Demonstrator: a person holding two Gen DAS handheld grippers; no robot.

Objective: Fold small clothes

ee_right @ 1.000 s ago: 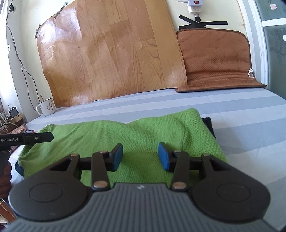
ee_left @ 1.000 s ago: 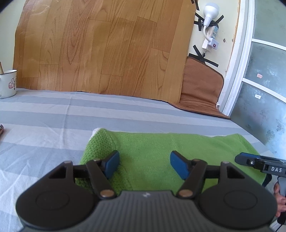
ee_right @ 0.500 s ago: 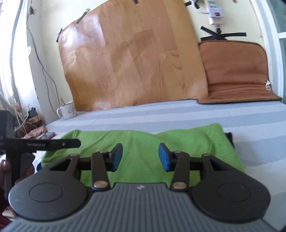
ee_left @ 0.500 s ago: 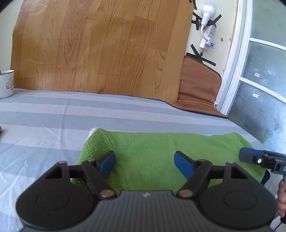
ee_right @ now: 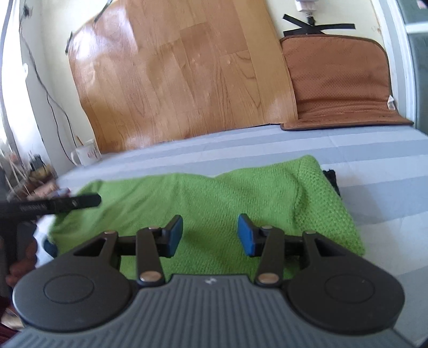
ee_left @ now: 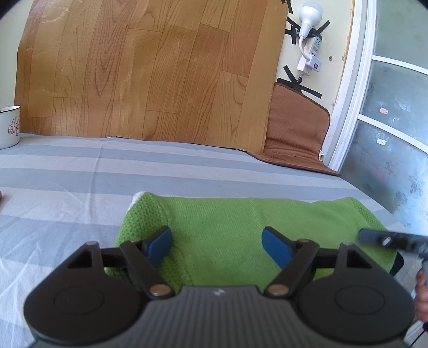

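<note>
Left wrist view: left tool (ee_left: 216, 247) spread over green garment (ee_left: 240, 222); lamp (ee_left: 309, 13) only here.

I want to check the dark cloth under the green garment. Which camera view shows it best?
The right wrist view: the dark cloth peeks out beside the green garment. The left wrist view shows only a dark sliver at the garment's edge.

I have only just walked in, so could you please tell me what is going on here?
A person is folding a green knit garment on a striped sheet, with a hand-held gripper in each hand. The left hand-held gripper has just been opening and holds nothing; the right hand-held gripper is open too, over the cloth.
</note>
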